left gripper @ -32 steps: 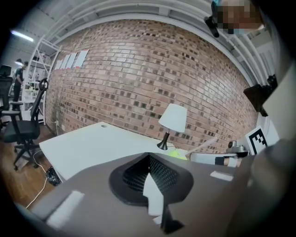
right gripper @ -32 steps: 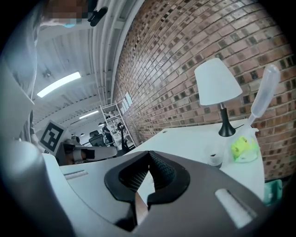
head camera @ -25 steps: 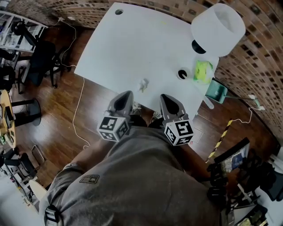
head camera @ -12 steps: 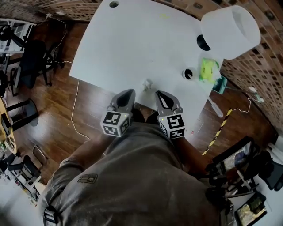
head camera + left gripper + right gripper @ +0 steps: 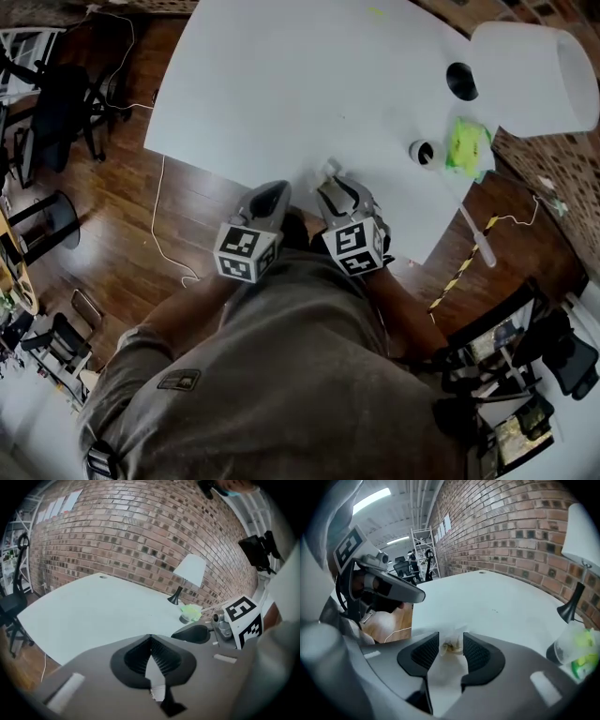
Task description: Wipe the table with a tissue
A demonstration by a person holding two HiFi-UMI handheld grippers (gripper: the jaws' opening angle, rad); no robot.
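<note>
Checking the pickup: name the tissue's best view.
Right gripper view: the tissue sits large between the right gripper's opening jaws. Head view shows it only as a white speck; left gripper view, nothing.

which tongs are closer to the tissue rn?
Right. The right tongs straddle the tissue, jaws opening, at the table edge; the left tongs sit alongside, farther left, shut and empty.

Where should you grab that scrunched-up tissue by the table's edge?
Pinch the tissue across its raised, crumpled middle, coming down at a slant from the person's side of the table. It is a small bunched wad standing off the flat top near that edge, so squeezing the bump should catch it. The right gripper has its fingers opening, with the wad between them.
</note>
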